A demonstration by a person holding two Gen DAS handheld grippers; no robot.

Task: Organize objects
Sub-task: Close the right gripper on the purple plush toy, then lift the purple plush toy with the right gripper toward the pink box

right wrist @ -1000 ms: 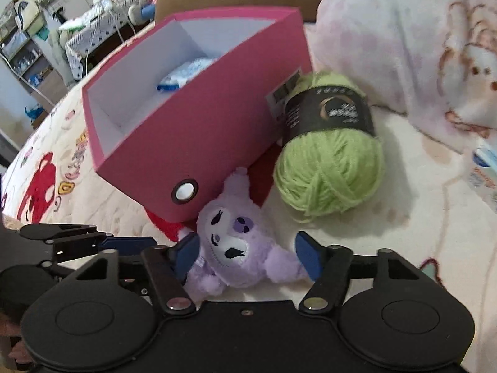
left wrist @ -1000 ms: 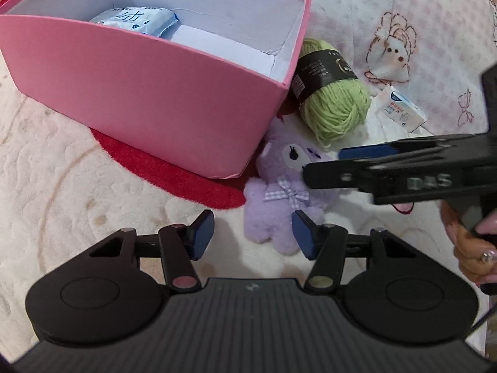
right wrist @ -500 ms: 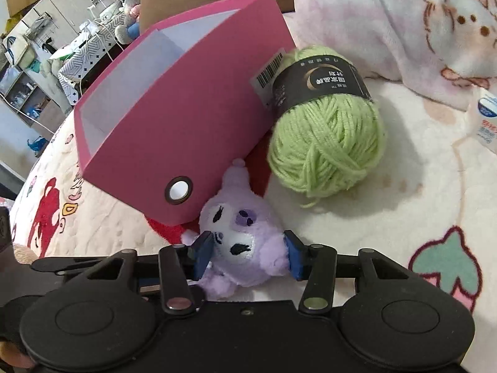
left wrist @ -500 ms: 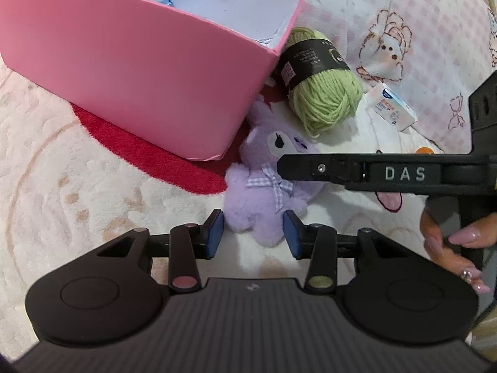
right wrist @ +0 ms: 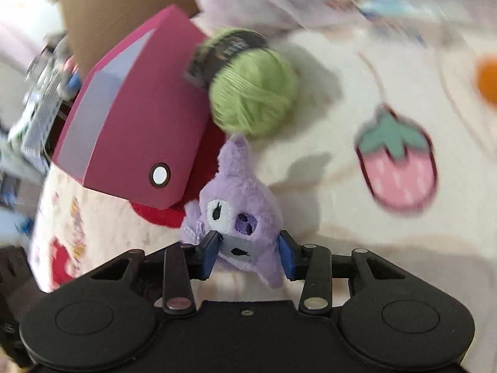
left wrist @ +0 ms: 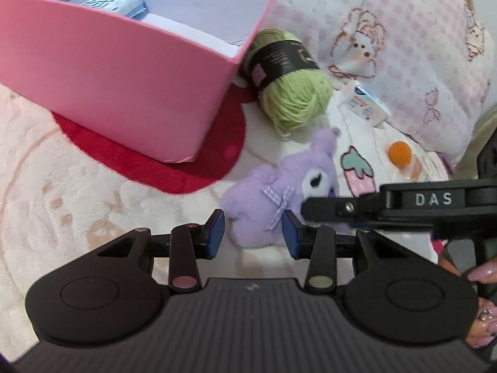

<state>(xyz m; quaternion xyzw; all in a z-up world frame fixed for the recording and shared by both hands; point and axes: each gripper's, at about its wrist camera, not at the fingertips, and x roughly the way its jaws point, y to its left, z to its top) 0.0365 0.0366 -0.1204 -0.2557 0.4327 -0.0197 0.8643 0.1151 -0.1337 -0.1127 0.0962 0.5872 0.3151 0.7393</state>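
The purple plush toy (right wrist: 240,214) is pinched at its head between the blue pads of the right gripper (right wrist: 248,253), whose jaws have just been closing and now press into the fur on both sides — narrow, with the toy squeezed between them. In the left wrist view the same toy (left wrist: 273,199) lies on the pale fleece blanket (left wrist: 77,192), near the camera and right of the pink box (left wrist: 124,93), its gingham bow facing up. The right gripper's black arm, lettered DAS, reaches in from the right across the toy's face.

The left gripper (left wrist: 253,234) hangs just above the toy's lower body; its jaws have also been closing and stand partly open, the toy's bottom between the pads, but whether they touch it I cannot tell.

Beyond the toy, a ball of green yarn (left wrist: 292,93) with a black band rests against the box's far right corner. The box sits on a red patch of the blanket and holds a blue-and-white packet (left wrist: 108,4). Right of the yarn lies a small white carton (left wrist: 365,102), and nearer, an orange ball (left wrist: 400,152) beside a strawberry print (left wrist: 357,171). A hand (left wrist: 480,304) with painted nails shows at the right edge.
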